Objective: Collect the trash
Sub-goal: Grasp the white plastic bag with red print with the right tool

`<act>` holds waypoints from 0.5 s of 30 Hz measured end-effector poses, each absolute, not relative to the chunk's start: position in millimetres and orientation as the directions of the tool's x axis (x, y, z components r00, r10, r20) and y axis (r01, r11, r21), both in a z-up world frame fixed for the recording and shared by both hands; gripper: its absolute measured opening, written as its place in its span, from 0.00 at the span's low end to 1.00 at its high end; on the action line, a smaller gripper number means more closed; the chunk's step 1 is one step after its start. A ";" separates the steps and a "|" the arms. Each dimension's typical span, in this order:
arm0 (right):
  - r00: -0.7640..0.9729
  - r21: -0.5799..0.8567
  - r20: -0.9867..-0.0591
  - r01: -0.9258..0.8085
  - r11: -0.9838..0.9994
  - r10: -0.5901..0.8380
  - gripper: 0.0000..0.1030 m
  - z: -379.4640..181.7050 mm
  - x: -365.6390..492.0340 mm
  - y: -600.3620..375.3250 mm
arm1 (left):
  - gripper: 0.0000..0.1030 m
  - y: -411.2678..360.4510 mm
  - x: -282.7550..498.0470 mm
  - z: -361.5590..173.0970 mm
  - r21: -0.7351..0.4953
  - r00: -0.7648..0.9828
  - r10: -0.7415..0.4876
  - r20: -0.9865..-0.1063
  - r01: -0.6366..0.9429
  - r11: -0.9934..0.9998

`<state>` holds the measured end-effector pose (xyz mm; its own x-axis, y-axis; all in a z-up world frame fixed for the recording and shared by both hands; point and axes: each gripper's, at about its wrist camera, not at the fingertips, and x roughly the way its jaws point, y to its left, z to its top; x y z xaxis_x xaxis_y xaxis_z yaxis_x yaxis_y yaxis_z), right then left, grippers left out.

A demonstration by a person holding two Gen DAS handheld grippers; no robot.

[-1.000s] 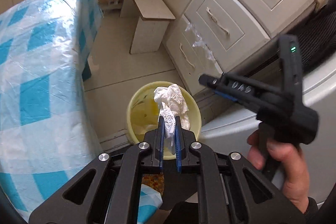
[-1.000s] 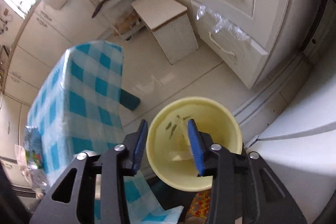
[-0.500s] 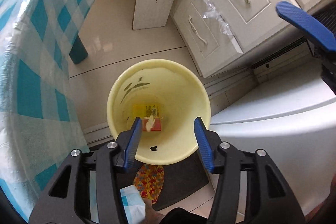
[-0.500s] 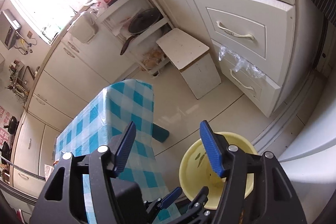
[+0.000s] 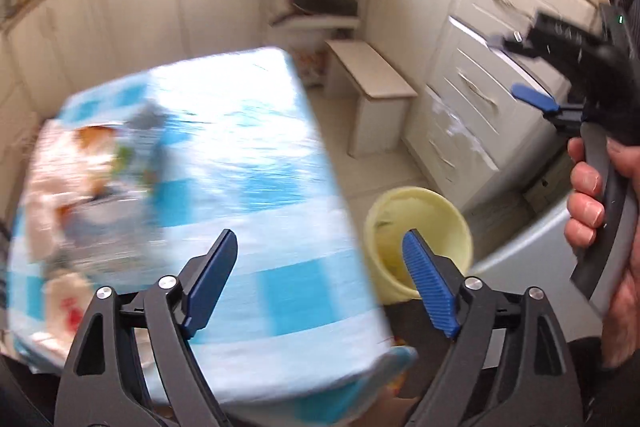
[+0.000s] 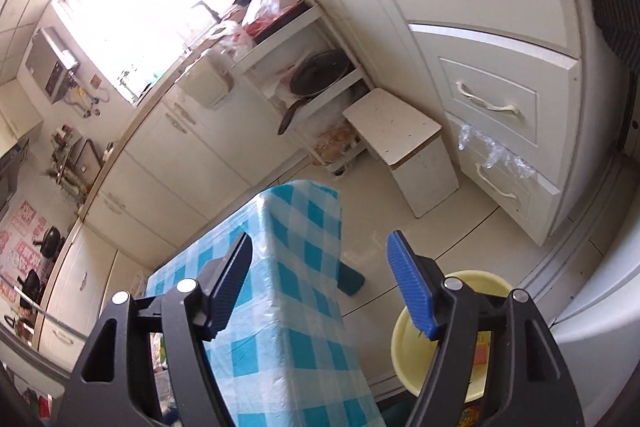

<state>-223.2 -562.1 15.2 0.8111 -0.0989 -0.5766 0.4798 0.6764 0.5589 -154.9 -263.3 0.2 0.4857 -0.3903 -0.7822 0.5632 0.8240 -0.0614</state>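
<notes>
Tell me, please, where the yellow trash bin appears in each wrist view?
Left wrist: yellow trash bin at lower right, on the floor behind the right blue pad.
Right wrist: bin at bottom right, partly hidden.
Shared landmark: blue checked table, left of it.

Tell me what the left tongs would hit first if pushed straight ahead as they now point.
Probably the checked tablecloth: the open left tongs aim at the table's near right part. The view is blurred, so depth is uncertain.
</notes>
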 end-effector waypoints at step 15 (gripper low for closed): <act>0.726 0.398 -0.651 0.078 0.914 0.221 0.68 13.4 -170.0 -389.8 | 0.83 -24.8 -94.4 5.7 -0.021 0.638 -0.060 -0.767 0.069 0.997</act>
<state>-170.0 -389.8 13.4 0.7258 0.2211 -0.6514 0.0784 0.9142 0.3977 -94.4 -24.8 5.7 0.6382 -0.0602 -0.7675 0.0688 0.9974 -0.0210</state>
